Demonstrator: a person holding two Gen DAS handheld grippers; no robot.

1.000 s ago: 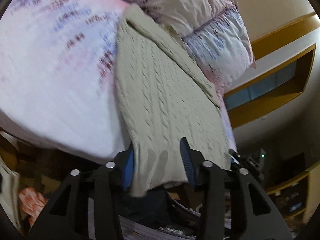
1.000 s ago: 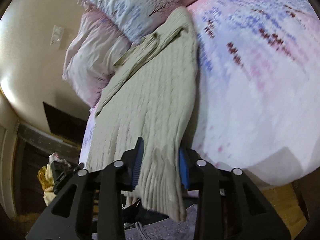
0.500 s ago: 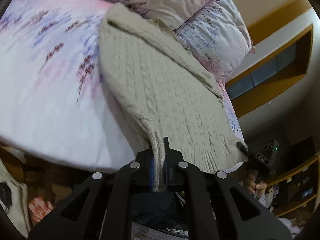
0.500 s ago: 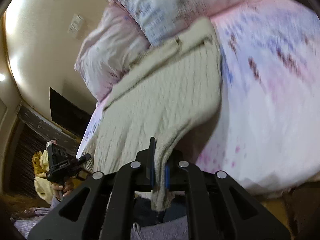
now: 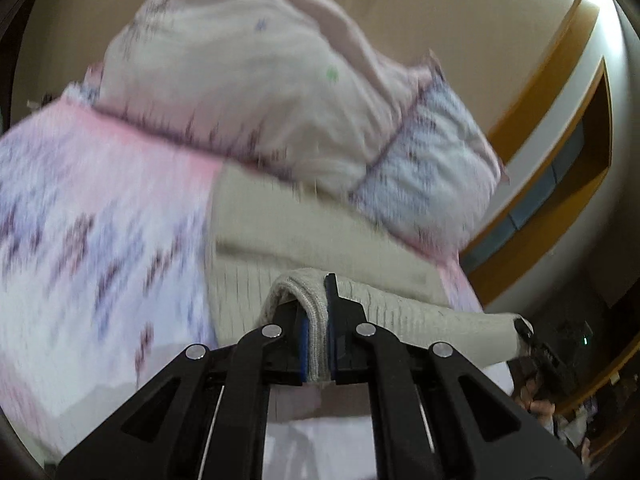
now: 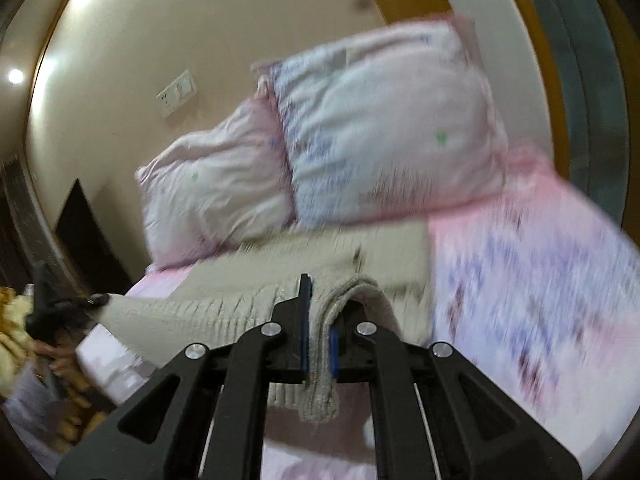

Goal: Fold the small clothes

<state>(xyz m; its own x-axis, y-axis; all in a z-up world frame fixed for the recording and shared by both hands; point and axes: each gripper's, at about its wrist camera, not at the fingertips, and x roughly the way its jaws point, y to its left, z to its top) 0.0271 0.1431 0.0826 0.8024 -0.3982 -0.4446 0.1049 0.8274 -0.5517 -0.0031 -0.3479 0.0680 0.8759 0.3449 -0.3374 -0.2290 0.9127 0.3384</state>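
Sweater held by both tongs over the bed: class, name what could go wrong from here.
1. Each of the tongs, left and right, pinches only a narrow strip of the sweater; the heavy knit may slip out.
2. The pillows sit close behind; the carried edge may land against them, leaving a crooked fold.

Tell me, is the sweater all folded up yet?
Not yet. The left gripper and the right gripper are each shut on a bottom corner of the beige sweater, with its hem raised over the rest of it on the bed. Left to do: lay the hem down by the pillows and let go.
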